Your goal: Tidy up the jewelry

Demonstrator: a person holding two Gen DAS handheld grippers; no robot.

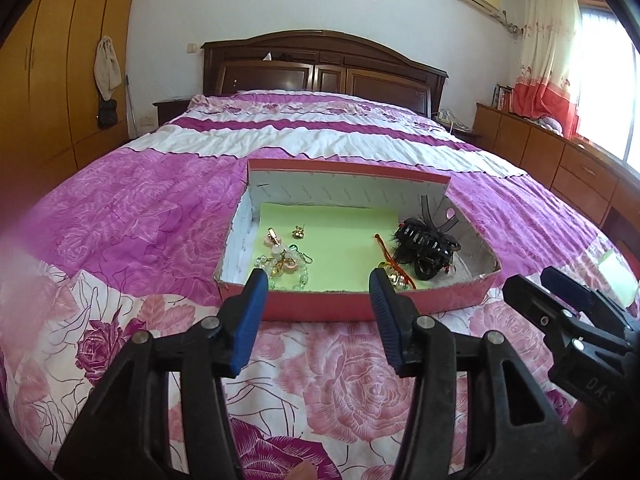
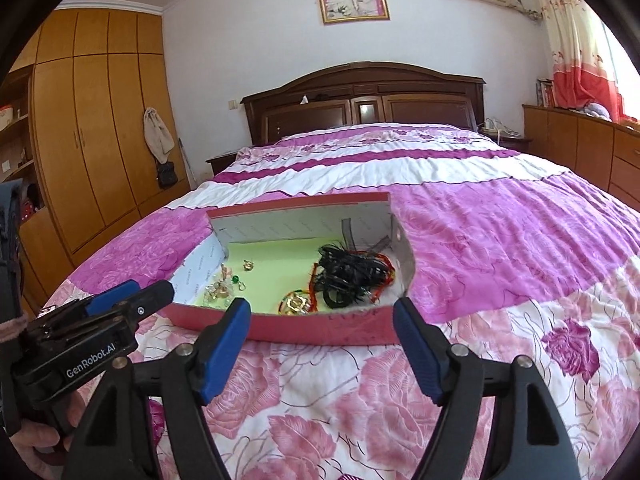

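Note:
A shallow red cardboard box [image 1: 352, 304] [image 2: 320, 326] lined with light green paper lies on the bed. At its left end sit a clear bead bracelet [image 1: 280, 268] [image 2: 218, 294], a pink clip and small gold earrings [image 1: 297, 232] [image 2: 249, 266]. At its right end lie black hair clips [image 1: 428, 244] [image 2: 352, 276] and a red-orange cord [image 1: 388, 252]. My left gripper [image 1: 318, 284] hovers open in front of the box's near wall, with nothing between its blue pads. My right gripper [image 2: 322, 314] is open wider, also in front of that wall and holding nothing.
The bed carries a pink and white rose-patterned quilt [image 1: 340, 392] [image 2: 520, 260]. A dark wooden headboard [image 1: 320, 68] stands at the far end. A wooden wardrobe [image 2: 88, 128] is to the left, low cabinets [image 1: 560, 160] and a curtained window to the right. A hand holds the left tool.

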